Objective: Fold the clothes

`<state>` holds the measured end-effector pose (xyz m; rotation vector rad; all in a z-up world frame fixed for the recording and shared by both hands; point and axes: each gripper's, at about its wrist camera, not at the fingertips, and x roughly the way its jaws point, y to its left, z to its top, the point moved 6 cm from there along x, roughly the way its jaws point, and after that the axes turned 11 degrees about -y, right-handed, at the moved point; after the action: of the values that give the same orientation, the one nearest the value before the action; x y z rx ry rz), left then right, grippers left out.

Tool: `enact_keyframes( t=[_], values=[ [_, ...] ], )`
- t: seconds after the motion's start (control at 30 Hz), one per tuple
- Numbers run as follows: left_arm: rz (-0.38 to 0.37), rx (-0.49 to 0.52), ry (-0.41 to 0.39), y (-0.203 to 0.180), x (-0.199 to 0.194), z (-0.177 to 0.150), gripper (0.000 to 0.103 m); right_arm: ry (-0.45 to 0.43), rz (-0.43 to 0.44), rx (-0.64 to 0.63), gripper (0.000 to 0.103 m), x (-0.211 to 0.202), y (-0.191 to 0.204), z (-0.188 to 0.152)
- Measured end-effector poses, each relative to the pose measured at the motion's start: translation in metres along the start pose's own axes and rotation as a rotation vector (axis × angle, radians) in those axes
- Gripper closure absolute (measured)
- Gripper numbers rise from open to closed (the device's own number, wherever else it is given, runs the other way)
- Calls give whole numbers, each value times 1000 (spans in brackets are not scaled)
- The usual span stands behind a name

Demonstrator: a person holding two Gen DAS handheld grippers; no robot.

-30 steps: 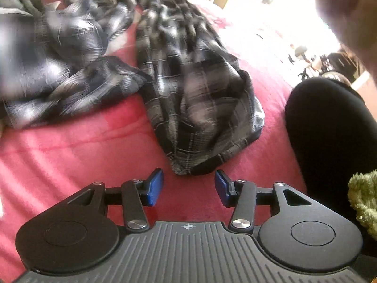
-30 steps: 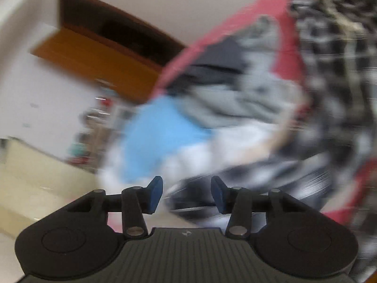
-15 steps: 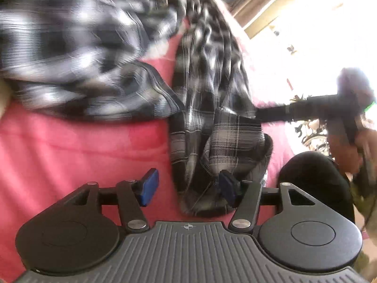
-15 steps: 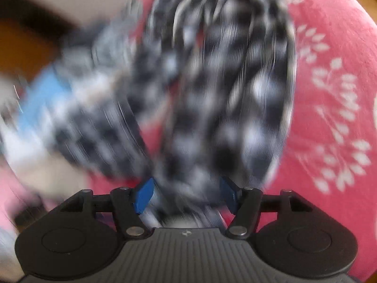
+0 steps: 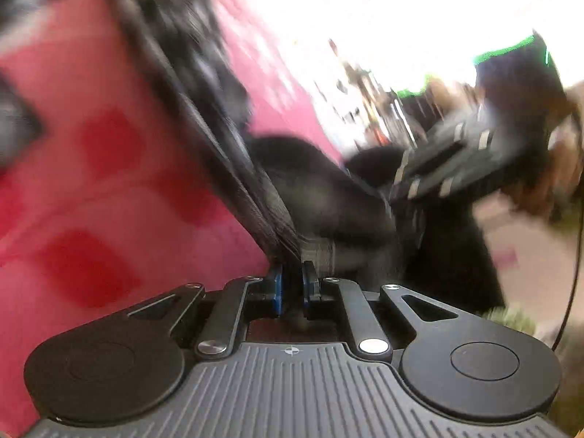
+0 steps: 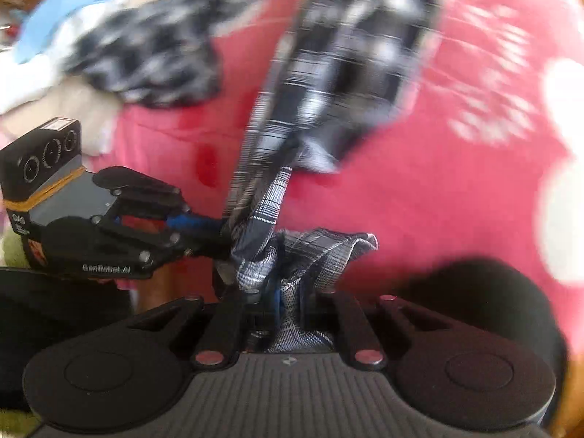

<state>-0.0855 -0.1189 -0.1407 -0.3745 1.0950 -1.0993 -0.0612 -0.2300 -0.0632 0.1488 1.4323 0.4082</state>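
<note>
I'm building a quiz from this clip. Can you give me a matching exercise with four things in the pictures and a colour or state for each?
Things:
1. plaid garment
2. bedspread
3. left gripper
4. cloth in the far corner

Colour or state:
A. red with white pattern
B. light blue
C. black and white checks
D. closing on the garment's edge

Pairs: 1-C, 2-A, 3-D, 4-B

blur: plaid garment (image 6: 350, 54) far end | hidden: right tongs (image 6: 288, 299) pads (under cloth)
</note>
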Motion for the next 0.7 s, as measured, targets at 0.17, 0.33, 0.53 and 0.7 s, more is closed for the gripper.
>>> enact_keyframes(
  t=[0.17, 0.33, 0.53, 0.7],
  values=[
    [-72, 102, 60, 4, 4, 7, 53, -6, -77, 126, 59, -39, -12, 8],
    [-119, 36, -60, 34, -15, 27, 46, -224, -193, 203, 58, -105, -30, 59],
    [-139, -104, -116, 74, -9, 58, 46, -438, -328, 296, 58, -146, -98, 162],
    [-133, -266, -240, 98, -23, 90, 46, -541, -504, 171, 59, -143, -120, 226]
  ],
)
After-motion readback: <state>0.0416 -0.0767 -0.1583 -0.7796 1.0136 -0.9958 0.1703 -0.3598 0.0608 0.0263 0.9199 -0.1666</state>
